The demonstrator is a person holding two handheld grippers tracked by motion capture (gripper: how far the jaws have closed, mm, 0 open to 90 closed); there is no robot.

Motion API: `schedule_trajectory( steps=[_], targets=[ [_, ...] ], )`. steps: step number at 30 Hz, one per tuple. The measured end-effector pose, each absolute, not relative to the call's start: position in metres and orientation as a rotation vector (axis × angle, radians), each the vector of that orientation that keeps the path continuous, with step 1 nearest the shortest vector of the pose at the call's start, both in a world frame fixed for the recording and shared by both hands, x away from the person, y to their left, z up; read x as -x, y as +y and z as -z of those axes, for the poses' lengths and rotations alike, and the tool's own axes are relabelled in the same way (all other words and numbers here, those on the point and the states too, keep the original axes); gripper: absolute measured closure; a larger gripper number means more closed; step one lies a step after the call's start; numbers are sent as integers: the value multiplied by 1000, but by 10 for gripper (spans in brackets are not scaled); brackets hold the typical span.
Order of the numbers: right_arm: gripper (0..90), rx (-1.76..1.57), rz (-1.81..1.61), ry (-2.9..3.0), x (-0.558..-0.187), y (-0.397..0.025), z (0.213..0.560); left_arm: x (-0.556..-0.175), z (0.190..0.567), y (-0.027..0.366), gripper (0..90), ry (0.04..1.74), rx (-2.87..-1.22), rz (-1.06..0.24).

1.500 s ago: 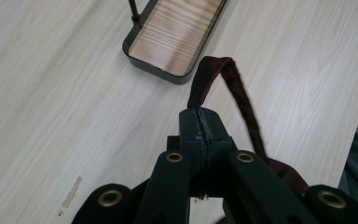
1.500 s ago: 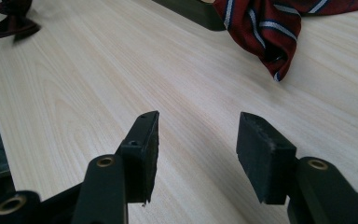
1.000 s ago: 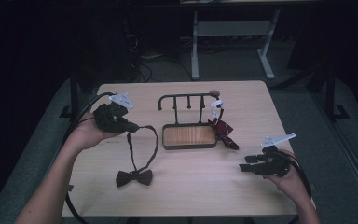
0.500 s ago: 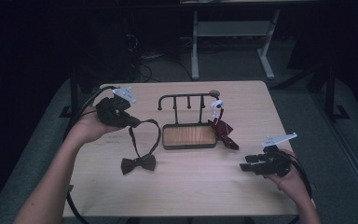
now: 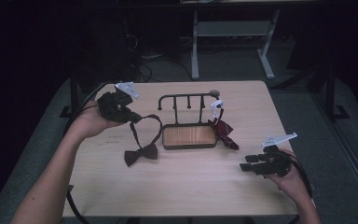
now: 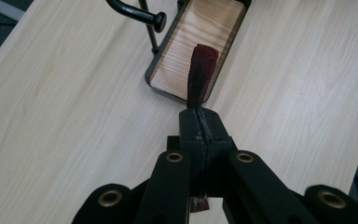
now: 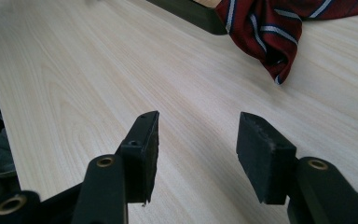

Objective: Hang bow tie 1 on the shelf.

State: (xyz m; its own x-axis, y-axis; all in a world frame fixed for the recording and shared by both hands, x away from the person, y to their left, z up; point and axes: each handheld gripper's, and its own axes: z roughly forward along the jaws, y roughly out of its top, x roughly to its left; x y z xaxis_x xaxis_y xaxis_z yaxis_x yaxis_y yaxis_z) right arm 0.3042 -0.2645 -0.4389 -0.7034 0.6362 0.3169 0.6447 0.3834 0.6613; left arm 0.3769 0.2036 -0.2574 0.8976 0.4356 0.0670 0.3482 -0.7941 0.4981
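Note:
My left gripper [image 5: 131, 116] is raised over the left of the table, shut on the strap of a dark maroon bow tie [image 5: 141, 154] whose bow rests on the wood. In the left gripper view the jaws [image 6: 199, 116] pinch that strap [image 6: 201, 65], which hangs in front of the rack's wooden tray [image 6: 216, 18]. The black rack [image 5: 189, 98] stands mid-table over its tray [image 5: 189, 136]. A red striped bow tie [image 5: 223, 131] hangs from its right end by a white clip [image 5: 216, 104]. My right gripper [image 5: 246, 163] rests open at the right front, empty [image 7: 198, 135].
The right gripper view has the red striped tie [image 7: 279, 28] lying just ahead beside the tray's dark rim [image 7: 186, 9]. A rack hook [image 6: 140, 11] juts out near the left gripper. Cables trail off both table sides. A white desk frame [image 5: 233, 32] stands beyond the table.
My left gripper has risen and moved toward the far side and slightly right, drawing the dark bow tie across the table toward the rack. The right gripper has stayed put.

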Motion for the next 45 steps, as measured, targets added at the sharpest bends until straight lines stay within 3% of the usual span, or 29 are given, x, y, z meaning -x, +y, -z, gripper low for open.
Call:
schedule_trajectory(
  steps=[45],
  targets=[
    [485, 1196, 1272, -2598, -304, -269, 437, -405, 229, 187, 896, 588, -2592, -311]
  ],
)
